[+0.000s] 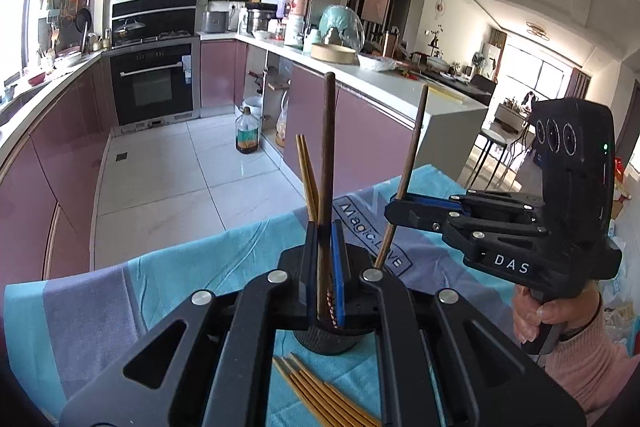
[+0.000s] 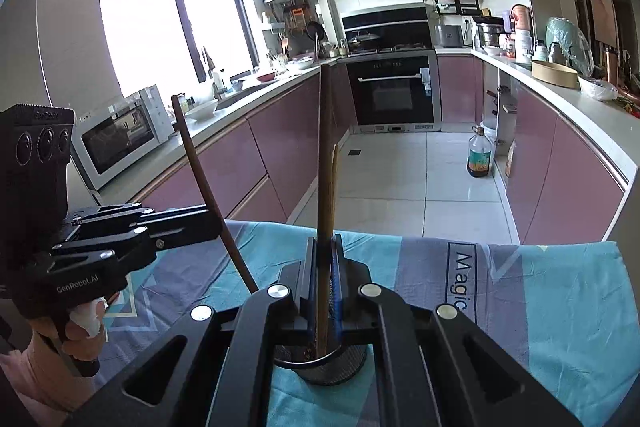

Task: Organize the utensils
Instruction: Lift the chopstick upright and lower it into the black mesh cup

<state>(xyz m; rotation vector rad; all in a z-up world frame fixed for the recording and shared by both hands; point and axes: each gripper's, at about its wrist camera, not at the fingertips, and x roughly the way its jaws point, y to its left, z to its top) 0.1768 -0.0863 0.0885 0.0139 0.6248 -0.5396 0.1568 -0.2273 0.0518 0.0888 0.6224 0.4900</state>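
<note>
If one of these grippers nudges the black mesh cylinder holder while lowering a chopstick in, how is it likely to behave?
The black mesh cylinder holder looks light, being perforated and nearly empty, so a nudge would probably shift it. It stands on a wrinkled blue patterned cloth, so it may slide or rock. The tall dark brown chopstick rises far above its rim, so leverage there could tip it.

Readable text: tablecloth has a boxed print "Magic.Love" in the left wrist view; the right wrist view shows only "Magic". Right gripper body reads "DAS". Left gripper body reads "GenRobot.AI", and "GenRobot" on its camera housing. Oil bottle label unreadable.
</note>
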